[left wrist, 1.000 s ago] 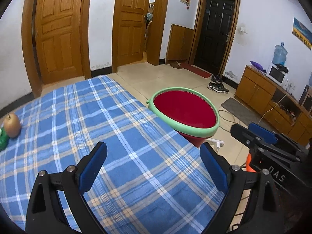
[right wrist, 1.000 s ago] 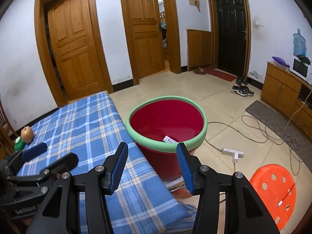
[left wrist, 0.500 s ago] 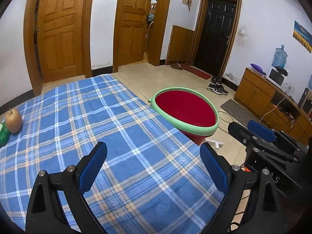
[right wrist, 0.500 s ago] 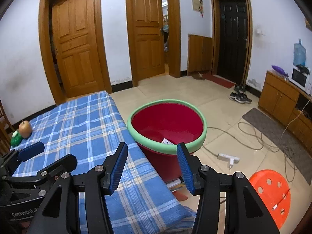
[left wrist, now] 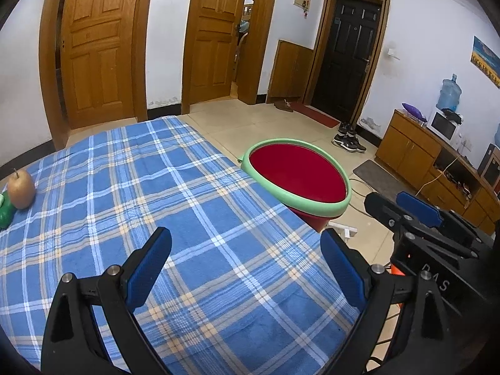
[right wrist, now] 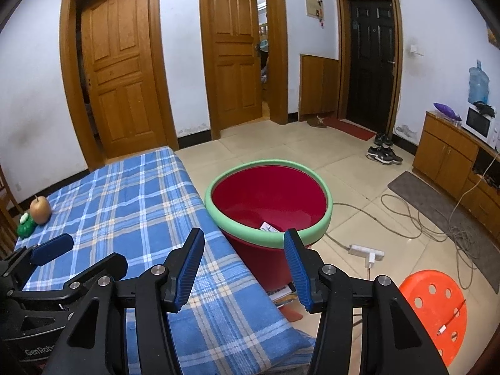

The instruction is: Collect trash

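Left to right. Pear (left wrist: 21, 185) and green item (left wrist: 5, 212) sit at the far left edge of the blue plaid cloth (left wrist: 156, 212). Left gripper (left wrist: 245, 250) hovers over bare cloth, jaws wide, nothing between. Red tub (right wrist: 268, 200) with green rim stands on the floor touching the cloth's right edge. Only the right wrist view shows a white scrap (right wrist: 269, 227) inside the tub, papers under it, power strip (right wrist: 366, 251), orange stool (right wrist: 434, 309). Right gripper (right wrist: 243, 261) part-open, empty. Tiled floor beyond the tub is open.
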Action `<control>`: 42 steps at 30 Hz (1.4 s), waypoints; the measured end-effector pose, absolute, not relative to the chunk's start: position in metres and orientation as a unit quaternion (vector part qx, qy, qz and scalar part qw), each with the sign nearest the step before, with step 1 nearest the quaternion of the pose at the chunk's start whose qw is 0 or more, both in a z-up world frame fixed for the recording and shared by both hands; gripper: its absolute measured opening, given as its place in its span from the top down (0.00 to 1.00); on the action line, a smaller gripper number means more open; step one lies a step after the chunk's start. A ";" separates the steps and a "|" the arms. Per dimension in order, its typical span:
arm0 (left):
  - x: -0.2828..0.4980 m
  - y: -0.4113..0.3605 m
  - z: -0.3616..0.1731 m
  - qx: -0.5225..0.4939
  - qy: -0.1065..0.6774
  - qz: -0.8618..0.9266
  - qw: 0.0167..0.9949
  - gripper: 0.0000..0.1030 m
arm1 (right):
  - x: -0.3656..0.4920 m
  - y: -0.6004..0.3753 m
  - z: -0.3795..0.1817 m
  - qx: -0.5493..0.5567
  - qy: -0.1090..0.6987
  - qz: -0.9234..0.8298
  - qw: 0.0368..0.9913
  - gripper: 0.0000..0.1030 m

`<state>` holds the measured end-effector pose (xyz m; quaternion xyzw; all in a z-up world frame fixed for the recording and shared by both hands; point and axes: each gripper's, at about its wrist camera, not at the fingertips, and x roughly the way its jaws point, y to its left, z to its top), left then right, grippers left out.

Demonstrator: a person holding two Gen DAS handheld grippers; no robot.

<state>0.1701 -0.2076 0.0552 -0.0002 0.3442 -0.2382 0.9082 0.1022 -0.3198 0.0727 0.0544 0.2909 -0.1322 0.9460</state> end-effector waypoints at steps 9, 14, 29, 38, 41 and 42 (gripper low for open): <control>0.171 -0.207 0.056 0.006 0.341 -0.228 0.912 0.08 | 0.104 -0.319 0.072 0.057 0.293 -0.135 0.945 0.47; 0.171 -0.206 0.056 0.003 0.341 -0.231 0.911 0.08 | 0.103 -0.320 0.072 0.055 0.290 -0.137 0.945 0.47; 0.167 -0.208 0.058 0.007 0.334 -0.232 0.914 0.09 | 0.100 -0.318 0.073 0.054 0.288 -0.143 0.945 0.48; 0.164 -0.208 0.062 0.008 0.331 -0.231 0.915 0.09 | 0.096 -0.320 0.076 0.057 0.285 -0.142 0.946 0.47; 0.164 -0.209 0.062 0.009 0.330 -0.230 0.915 0.09 | 0.095 -0.321 0.077 0.057 0.287 -0.142 0.946 0.48; 0.163 -0.209 0.062 0.009 0.330 -0.231 0.915 0.09 | 0.095 -0.320 0.076 0.057 0.287 -0.142 0.946 0.48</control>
